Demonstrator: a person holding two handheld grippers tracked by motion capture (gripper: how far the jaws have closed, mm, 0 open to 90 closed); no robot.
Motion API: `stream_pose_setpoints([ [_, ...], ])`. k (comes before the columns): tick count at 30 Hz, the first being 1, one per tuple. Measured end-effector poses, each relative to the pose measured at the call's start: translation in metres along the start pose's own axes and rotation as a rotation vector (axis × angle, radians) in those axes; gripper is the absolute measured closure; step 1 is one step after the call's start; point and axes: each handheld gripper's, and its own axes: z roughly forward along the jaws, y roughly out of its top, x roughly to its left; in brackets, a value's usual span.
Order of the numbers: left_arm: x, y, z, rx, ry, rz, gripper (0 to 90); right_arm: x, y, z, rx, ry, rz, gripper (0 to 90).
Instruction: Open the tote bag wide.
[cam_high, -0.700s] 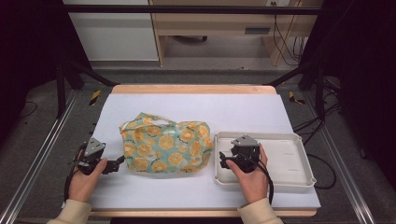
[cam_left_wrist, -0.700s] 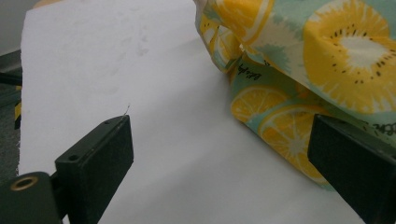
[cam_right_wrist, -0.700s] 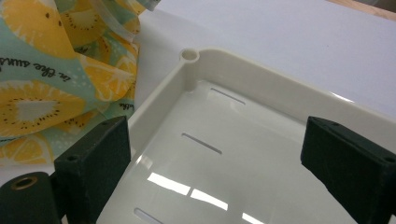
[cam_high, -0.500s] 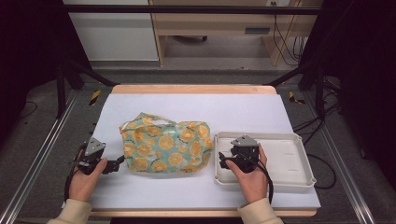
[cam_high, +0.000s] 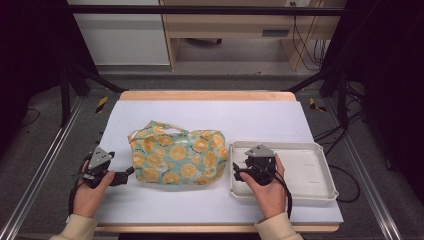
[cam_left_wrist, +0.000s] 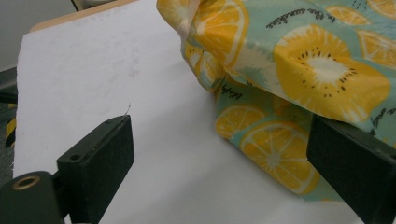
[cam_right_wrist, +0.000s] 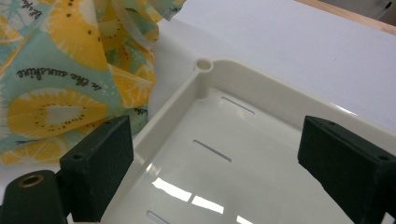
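Observation:
A soft cloth bag (cam_high: 176, 158) printed with yellow citrus slices on teal lies mid-table. My left gripper (cam_high: 126, 175) sits at its left end, held in a hand. In the left gripper view that gripper (cam_left_wrist: 219, 168) stands open, with the bag (cam_left_wrist: 299, 74) bulging over its right jaw and bare table under the left one. A cream plastic tray (cam_high: 280, 146) lies right of the bag. My right gripper (cam_high: 238, 170) hovers over the tray's left part. In its own view the right gripper (cam_right_wrist: 210, 163) is open above the tray (cam_right_wrist: 261, 88), with nothing between the jaws and the bag (cam_right_wrist: 51, 60) at the left.
The white table cover (cam_high: 250, 117) stretches bare behind the bag and tray, with a wooden edge (cam_high: 205, 95) at the back. Metal rails run along both sides of the table. Shelving and cables stand on the floor beyond.

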Motion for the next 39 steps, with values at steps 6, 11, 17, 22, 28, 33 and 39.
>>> stream_pose_setpoints([
  [6,-0.002,0.011,-0.009,-0.017,-0.013,0.027,7.3,0.006,0.009,-0.004,0.009,0.013,-0.036,14.5],
  [11,0.002,0.039,-0.022,-0.077,-0.027,0.028,7.3,0.008,0.037,-0.009,-0.031,0.076,-0.062,26.5],
  [17,0.003,0.074,-0.019,-0.031,-0.048,0.124,8.1,0.021,0.075,-0.003,-0.047,0.141,-0.134,36.3],
  [22,0.003,0.090,0.005,0.017,-0.030,0.189,8.8,0.032,0.099,0.017,-0.024,0.188,-0.152,34.9],
  [28,0.013,0.099,0.033,0.058,-0.064,0.166,10.0,0.030,0.113,0.050,0.045,0.192,-0.149,34.2],
  [33,0.016,0.094,0.051,0.097,-0.110,0.135,11.2,0.031,0.108,0.068,0.114,0.250,-0.135,60.7],
  [39,0.013,0.091,0.051,0.104,-0.114,0.145,28.8,0.038,0.104,0.057,0.058,0.293,-0.149,87.0],
])
